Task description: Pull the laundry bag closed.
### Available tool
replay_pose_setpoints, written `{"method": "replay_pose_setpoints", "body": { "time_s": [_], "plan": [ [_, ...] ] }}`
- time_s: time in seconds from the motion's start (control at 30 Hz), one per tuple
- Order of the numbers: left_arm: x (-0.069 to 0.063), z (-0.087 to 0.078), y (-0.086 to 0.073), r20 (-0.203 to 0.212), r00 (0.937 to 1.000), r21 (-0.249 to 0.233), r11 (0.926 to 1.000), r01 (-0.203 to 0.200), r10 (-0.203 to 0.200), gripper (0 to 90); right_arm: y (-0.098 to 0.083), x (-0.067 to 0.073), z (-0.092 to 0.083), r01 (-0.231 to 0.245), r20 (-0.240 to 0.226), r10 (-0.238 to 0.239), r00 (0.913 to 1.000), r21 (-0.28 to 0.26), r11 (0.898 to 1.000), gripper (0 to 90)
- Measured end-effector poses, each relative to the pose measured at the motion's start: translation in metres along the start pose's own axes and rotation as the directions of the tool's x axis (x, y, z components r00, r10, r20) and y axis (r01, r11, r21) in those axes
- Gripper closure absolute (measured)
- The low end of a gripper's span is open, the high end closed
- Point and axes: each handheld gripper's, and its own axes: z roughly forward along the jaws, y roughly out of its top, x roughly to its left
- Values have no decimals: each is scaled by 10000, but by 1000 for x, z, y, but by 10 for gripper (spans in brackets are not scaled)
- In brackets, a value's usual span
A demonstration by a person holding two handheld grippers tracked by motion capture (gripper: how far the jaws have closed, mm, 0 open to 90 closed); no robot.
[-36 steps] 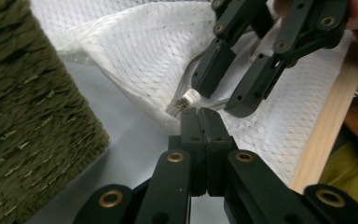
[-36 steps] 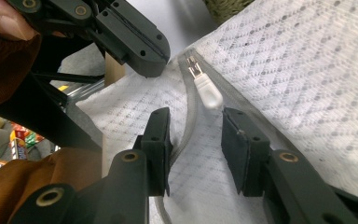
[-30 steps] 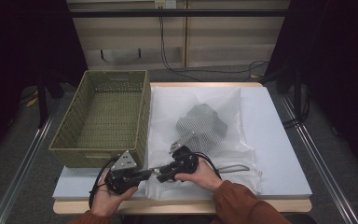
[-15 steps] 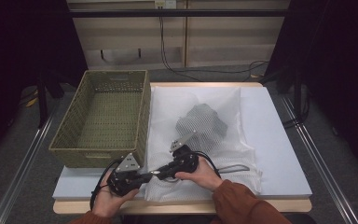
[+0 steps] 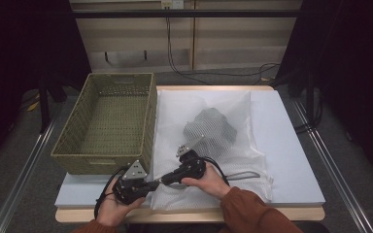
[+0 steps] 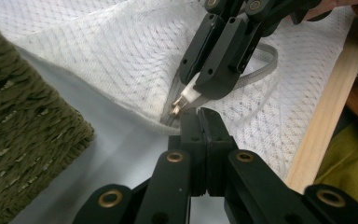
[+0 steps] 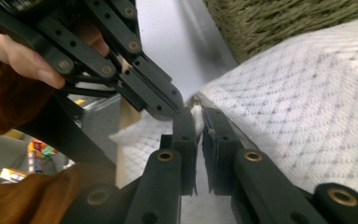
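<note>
A white mesh laundry bag lies flat on the pale blue tabletop, with a dark grey bundle of cloth inside it near the middle. To its left stands an olive-green woven basket, its near wall just beside the bag's left edge.

Both hands work at the bag's near left corner. The left gripper is held low over the table's near edge and points right; its jaws are pressed together on the bag's corner seam, right at the end of the grey zipper track. Whether the pads catch only mesh or also the tape I can't quite make out, since the jaws cover the spot.

The right gripper comes in from the right and points left, tip to tip with the other one. Its jaws have just been closing, and in the right gripper view they now pinch a small white zipper pull tab between them. The left gripper view shows the same white tab with its little metal end sticking out of the right gripper's jaws, just above the left gripper's tips.
</note>
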Motion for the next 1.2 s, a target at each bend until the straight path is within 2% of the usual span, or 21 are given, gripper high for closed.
{"method": "replay_pose_setpoints", "body": {
  "time_s": [0.3, 0.37, 0.47, 0.5, 0.57, 0.63, 0.67, 0.77, 0.83, 0.93, 1.0, 1.2],
  "plan": [
    [0, -1, -1, 56, 9999, 77, 9999, -141, 141, 895, 4, 2, 4, 51, -15, -50, 10000, 88, 9999, 854],
    [0, 0, -2, 45, 10000, -75, 9999, 89, -89, 891, 4, 1, 3, 8, 1, -8, 10000, 124, 9999, 865],
    [3, -3, -3, -8, 9998, -150, 9997, 174, -174, 849, 4, 1, 0, 72, 144, -73, 9999, 50, 10000, 866],
    [4, -5, -4, -116, 9995, -168, 9994, 294, -296, 798, 4, 1, -2, 112, 362, -114, 9993, 42, 9999, 866],
    [6, -7, -5, -262, 9978, -294, 9978, 599, -607, 741, 3, 0, -5, 30, 396, -31, 9992, 18, 10000, 866],
    [11, -6, -5, -25, 9939, -377, 9932, 1098, -1100, 660, 2, 0, -7, 121, 428, -117, 9990, -85, 9999, 866],
    [12, -4, -5, 142, 9925, -326, 9921, 1214, -1210, 627, 2, 1, -8, 139, 421, -136, 9990, -70, 9999, 866],
    [13, 5, -3, 309, 9917, -210, 9919, 1254, -1247, 603, 1, 1, -10, 200, 359, -194, 9992, -177, 9996, 866],
    [13, 8, -1, 415, 9913, -37, 9921, 1256, -1253, 636, 1, 2, -11, 265, 386, -256, 9989, -213, 9994, 866],
    [14, 7, 0, 405, 9935, -83, 9943, 1065, -1061, 760, 2, 3, -11, 354, 294, -347, 9990, -246, 9991, 866],
    [12, 6, 0, 247, 9955, -118, 9957, 919, -916, 824, 3, 4, -10, 341, 249, -335, 9991, -226, 9992, 866],
    [9, 4, 2, -57, 9985, -24, 9985, 542, -542, 842, 4, 4, -9, 390, 197, -385, 9991, -272, 9989, 864]
  ]
}}
